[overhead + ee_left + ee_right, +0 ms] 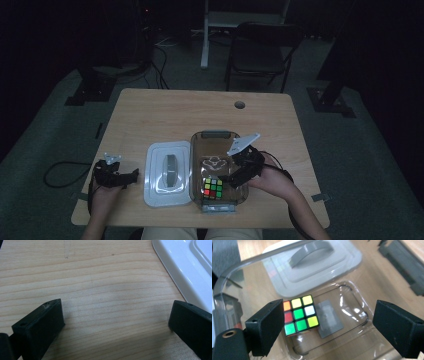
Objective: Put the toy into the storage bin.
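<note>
- Puzzle cube [212,187] lies inside the clear container [197,150], on its floor at the end nearest the person; top face shows green, yellow, red, orange and white stickers.
- In the right gripper view the cube [300,315] lies just beside the left jaw of the right claw [327,322]; whether they touch cannot be told.
- Right claw [231,180]: jaws wide apart, holding nothing, poised over the open container, with the cube and a grey label [329,318] on the container floor between them.
- Container rim [242,265] is clear plastic with grey latches at both ends.
- White lid [167,172] with a grey handle [170,169] lies flat on the table [175,110], just beside the container on its left.
- Left claw [131,176]: jaws wide apart, empty, low over bare table left of the lid.
- In the left gripper view the left claw [116,315] has wood grain between its jaws; the lid edge [180,272] is close to the right jaw.
- A round hole [240,105] sits near the table's far edge; a dark chair [260,52] stands beyond it.
</note>
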A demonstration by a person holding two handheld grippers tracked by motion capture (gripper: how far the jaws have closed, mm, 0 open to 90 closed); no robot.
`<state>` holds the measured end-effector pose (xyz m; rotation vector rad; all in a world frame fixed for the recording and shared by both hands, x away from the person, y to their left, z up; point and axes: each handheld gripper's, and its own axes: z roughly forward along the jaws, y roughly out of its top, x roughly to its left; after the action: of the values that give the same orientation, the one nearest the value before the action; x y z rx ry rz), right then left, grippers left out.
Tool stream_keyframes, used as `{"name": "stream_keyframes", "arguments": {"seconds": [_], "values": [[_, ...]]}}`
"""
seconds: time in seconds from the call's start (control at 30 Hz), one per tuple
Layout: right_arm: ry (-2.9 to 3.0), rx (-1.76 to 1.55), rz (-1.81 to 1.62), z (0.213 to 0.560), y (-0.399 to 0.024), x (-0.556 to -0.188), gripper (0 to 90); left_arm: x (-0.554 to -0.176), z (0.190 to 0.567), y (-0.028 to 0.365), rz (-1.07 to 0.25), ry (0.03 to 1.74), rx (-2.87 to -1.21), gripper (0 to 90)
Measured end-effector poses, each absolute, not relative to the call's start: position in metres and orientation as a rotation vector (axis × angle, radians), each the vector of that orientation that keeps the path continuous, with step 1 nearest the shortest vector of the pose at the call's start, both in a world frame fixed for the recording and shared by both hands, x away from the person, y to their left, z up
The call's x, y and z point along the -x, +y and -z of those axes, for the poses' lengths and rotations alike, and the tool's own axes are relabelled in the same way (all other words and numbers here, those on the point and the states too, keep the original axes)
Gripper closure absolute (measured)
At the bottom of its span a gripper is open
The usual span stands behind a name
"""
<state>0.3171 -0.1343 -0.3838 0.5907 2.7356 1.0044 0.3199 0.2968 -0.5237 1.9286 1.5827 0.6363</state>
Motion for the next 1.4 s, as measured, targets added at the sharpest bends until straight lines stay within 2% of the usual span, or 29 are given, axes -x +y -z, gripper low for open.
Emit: {"name": "stream_keyframes", "arguments": {"seconds": [0.83, 1.4], "values": [[2.395, -0.913, -1.250, 0.392, -0.207, -0.315, 10.7, -0.320, 0.524, 0.297, -0.635, 1.583, -1.930, 0.6], [2.127, -1.079, -1.227, 0.436, -0.250, -0.308, 10.7, -0.320, 0.524, 0.296, -0.632, 1.572, -1.934, 0.6]]}}
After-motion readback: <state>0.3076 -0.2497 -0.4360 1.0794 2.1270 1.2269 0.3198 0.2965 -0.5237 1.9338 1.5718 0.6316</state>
